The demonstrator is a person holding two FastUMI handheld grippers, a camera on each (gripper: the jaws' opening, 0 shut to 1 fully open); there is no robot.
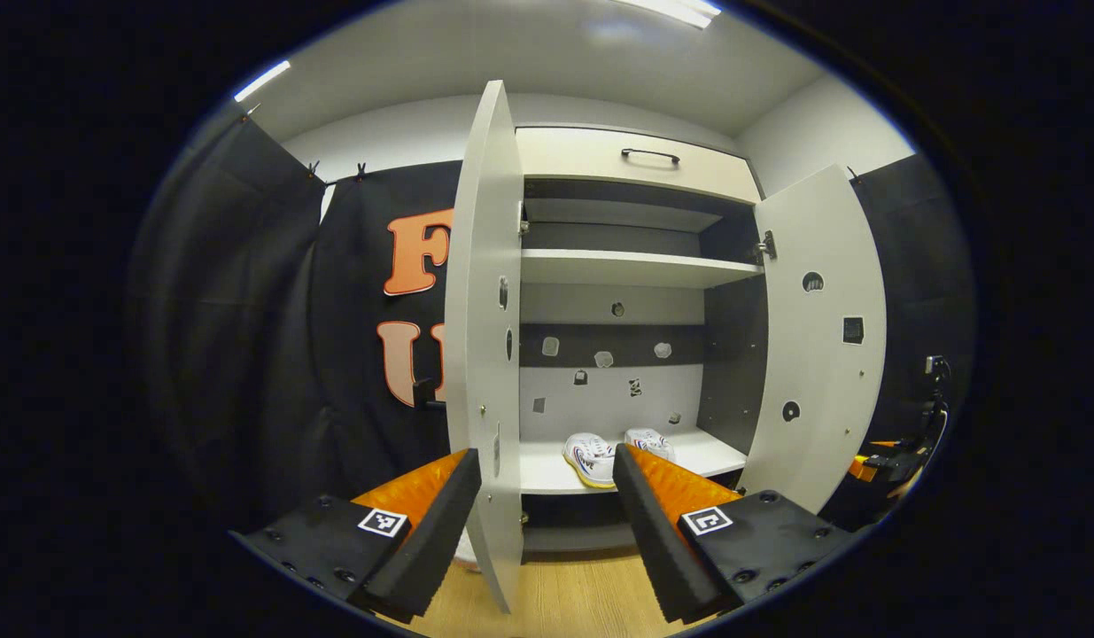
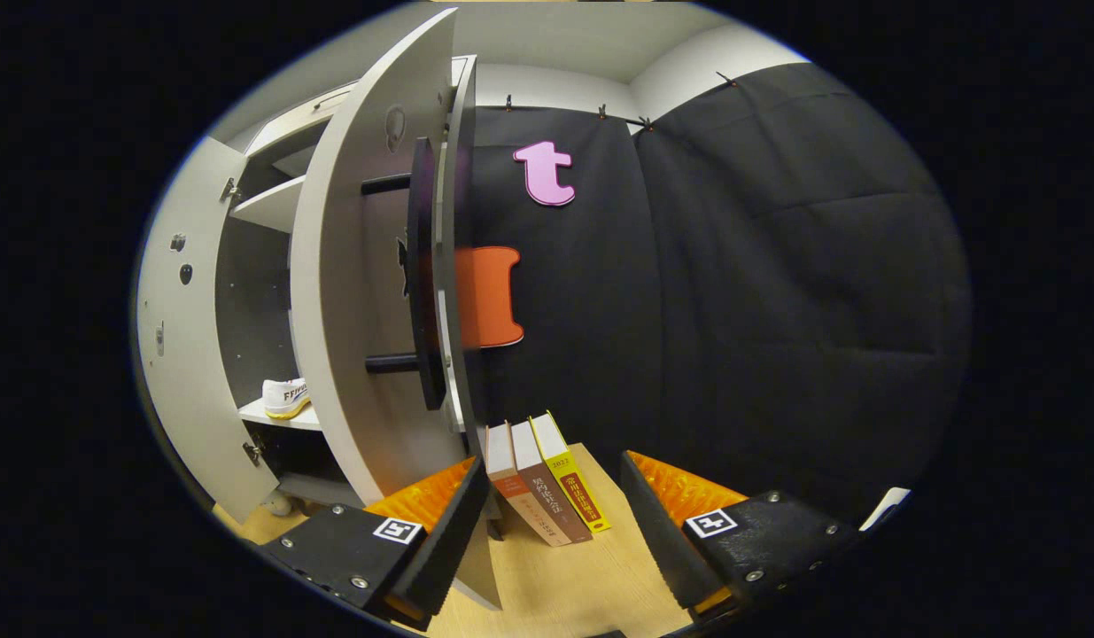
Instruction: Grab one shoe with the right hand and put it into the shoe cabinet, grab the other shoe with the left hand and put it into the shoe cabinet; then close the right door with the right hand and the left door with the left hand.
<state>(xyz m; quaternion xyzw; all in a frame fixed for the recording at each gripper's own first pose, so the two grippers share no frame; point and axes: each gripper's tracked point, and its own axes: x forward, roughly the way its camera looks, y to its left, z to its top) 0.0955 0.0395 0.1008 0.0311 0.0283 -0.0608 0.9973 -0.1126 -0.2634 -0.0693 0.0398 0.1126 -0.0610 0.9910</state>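
Left gripper view: left gripper [image 1: 547,523] hangs released, jaws wide apart, nothing between the fingers except the leading edge of the left door [image 1: 484,354], which stands edge-on at 12 o'clock from the gripper gap. Whether either finger touches that door cannot be told.

Shoe cabinet [image 1: 635,266] stands open. Both white sneakers [image 1: 613,454] sit side by side on the bottom shelf [image 1: 706,454], toes facing out, at roughly 1 o'clock from the gripper midpoint. The middle shelf [image 1: 635,266] sits above them, and a drawer with a dark handle [image 1: 650,155] tops the cabinet. Right door [image 1: 817,337] is swung out at 3 o'clock of the cabinet opening. Wooden floor [image 1: 564,602] lies below.

Right gripper view: right gripper [image 2: 555,523] is also released, jaws spread, holding nothing. The right door [image 2: 360,292] stands at 11 o'clock from it, with its outer edge close to the left-hand finger; contact cannot be told. A dark bar handle [image 2: 420,283] is on the door's outer face. One sneaker [image 2: 286,398] shows on the bottom shelf at 9 o'clock. Three books [image 2: 547,483] lean by the cabinet's side at 12 o'clock, just beyond the fingertips.
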